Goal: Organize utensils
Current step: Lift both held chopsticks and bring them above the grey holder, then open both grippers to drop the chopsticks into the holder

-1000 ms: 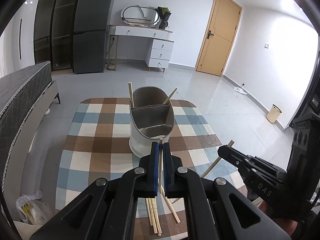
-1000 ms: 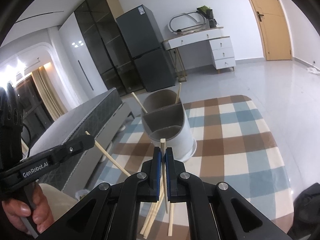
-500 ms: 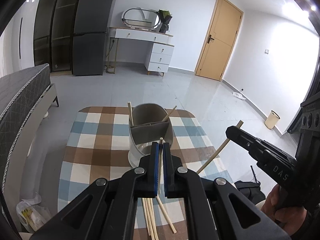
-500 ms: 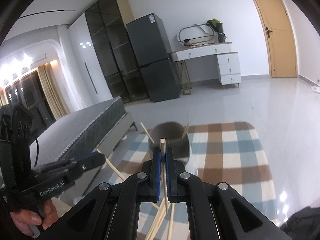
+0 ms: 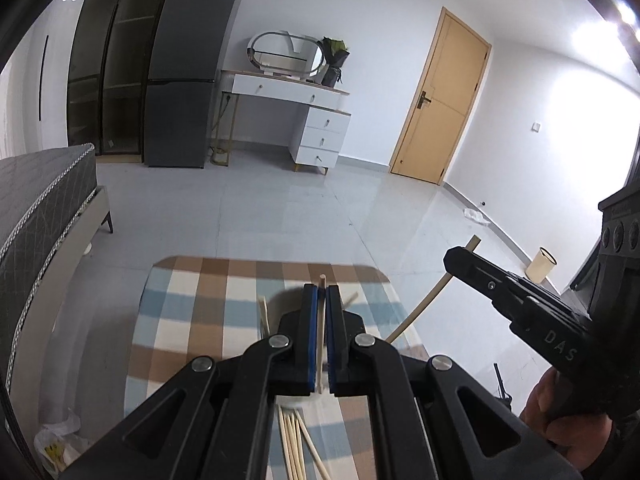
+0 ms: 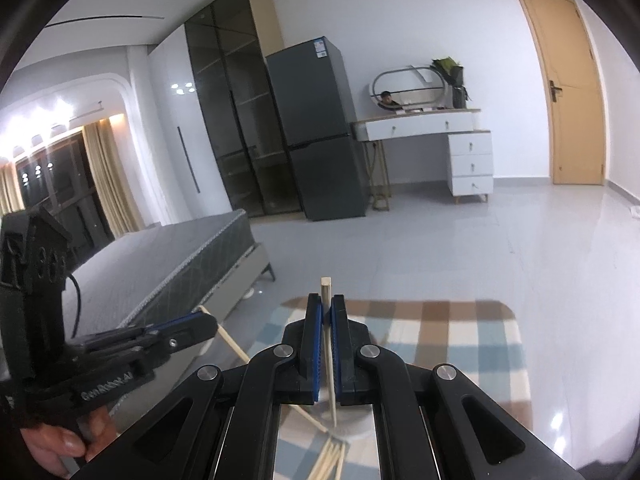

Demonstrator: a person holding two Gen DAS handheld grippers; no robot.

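Both grippers have risen, each clamped on one pale wooden chopstick.

**Colours and patterns across the room**

Checked in brown, pale blue and cream: the tablecloth. Pale wood: the chopsticks. Black with blue pads: left gripper and right gripper. Dark grey: fridge. Quilted charcoal with a light trim: bed. White: dresser. Tan: door.
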